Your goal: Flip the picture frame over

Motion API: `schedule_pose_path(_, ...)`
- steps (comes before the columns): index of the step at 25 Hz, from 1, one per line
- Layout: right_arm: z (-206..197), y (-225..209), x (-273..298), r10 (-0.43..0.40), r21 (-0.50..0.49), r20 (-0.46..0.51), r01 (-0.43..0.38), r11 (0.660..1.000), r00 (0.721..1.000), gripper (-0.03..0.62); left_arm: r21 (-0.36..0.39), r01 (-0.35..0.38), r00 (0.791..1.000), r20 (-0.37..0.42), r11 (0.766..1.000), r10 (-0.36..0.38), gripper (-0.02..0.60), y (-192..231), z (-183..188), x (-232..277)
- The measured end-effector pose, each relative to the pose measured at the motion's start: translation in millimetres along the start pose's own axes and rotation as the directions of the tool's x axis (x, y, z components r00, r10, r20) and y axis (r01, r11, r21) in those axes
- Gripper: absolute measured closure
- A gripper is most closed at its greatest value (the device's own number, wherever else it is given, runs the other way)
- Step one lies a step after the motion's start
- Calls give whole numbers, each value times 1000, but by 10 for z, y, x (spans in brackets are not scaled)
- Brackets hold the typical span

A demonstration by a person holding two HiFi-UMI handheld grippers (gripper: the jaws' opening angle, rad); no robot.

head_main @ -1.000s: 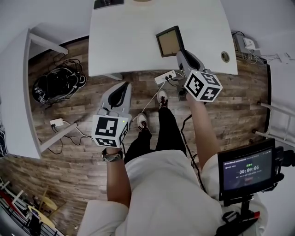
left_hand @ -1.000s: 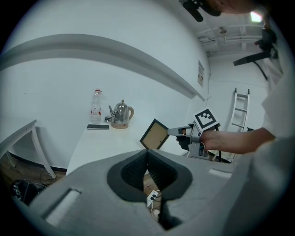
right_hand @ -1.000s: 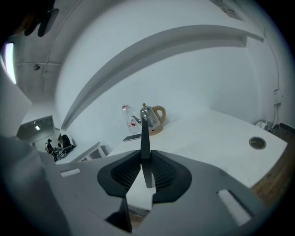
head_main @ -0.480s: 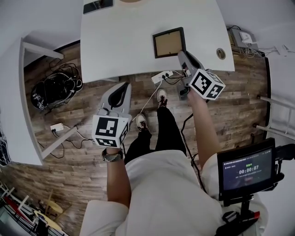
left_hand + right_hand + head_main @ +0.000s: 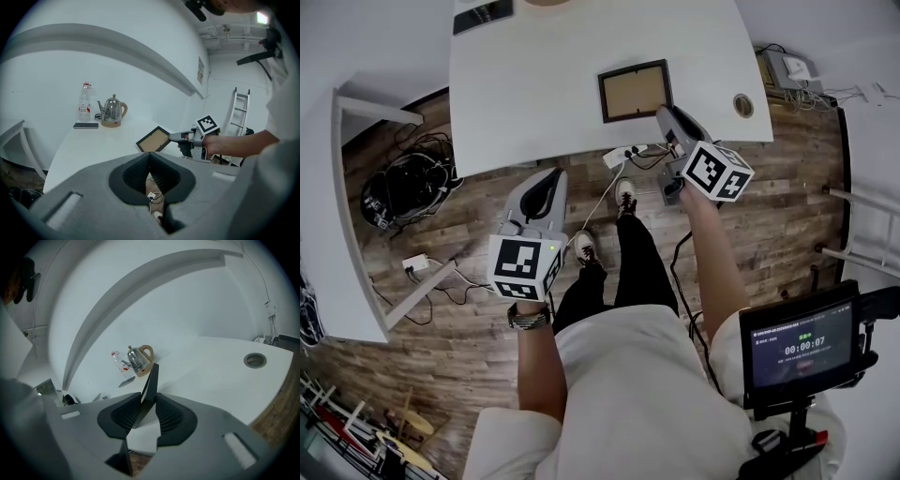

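The picture frame (image 5: pixel 634 91), black-rimmed with its brown inside face up, lies near the white table's (image 5: pixel 544 84) front edge. My right gripper (image 5: pixel 661 111) reaches over that edge to the frame's right side. In the right gripper view the frame (image 5: pixel 151 380) shows edge-on between the pads; the jaws are opening and a gap shows beside it. The left gripper view shows the frame (image 5: pixel 153 140) with the right gripper (image 5: pixel 187 137) at its corner. My left gripper (image 5: pixel 551 173) hangs over the floor short of the table, shut and holding nothing (image 5: pixel 150 157).
A kettle (image 5: pixel 112 110), a water bottle (image 5: pixel 84 103) and a phone (image 5: pixel 86 125) stand at the table's far side. A cable hole (image 5: pixel 742 105) is right of the frame. Below lie a power strip (image 5: pixel 623 155) and coiled cables (image 5: pixel 403 183). A monitor (image 5: pixel 797 347) stands lower right.
The frame has gone from skewed and tipped to lying square on the table. My right gripper has rolled and dropped slightly with it. The left gripper has hardly shifted.
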State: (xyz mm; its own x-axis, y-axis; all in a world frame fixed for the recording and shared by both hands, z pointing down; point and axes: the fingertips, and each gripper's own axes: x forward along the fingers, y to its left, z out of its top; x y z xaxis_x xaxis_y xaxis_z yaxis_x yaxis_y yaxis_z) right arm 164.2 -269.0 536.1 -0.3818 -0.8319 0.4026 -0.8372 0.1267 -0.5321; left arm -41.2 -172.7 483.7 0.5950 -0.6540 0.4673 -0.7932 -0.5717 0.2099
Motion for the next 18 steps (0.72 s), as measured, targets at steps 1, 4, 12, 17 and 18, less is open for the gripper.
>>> schedule_pose_path(1,-11,-24,-5,2,5,2,-2,1000,1000,491,0,2,1000,-3,1000,-2,580,-13,-8,11)
schedule_pose_path(4,-63,-125,-42,-2,25,6,2,1000,1000,484,0,7,1000,-7,1000,-7,580,-63,-26,33)
schedule_pose_path(12,-359,-370,-75,-33,6,-71,34,999,997,462,5,21,1000,-22,1000,-21,580,-164,-76,80)
schedule_pose_path(17,-498,-453,-110,-40,14,-101,41,999,994,461,10,25,999,-29,1000,-25,580,-232,-87,98)
schedule_pose_path(18,-517,-460,-111,-41,12,-107,42,999,993,461,11,25,999,-30,1000,-25,580,-236,-89,101)
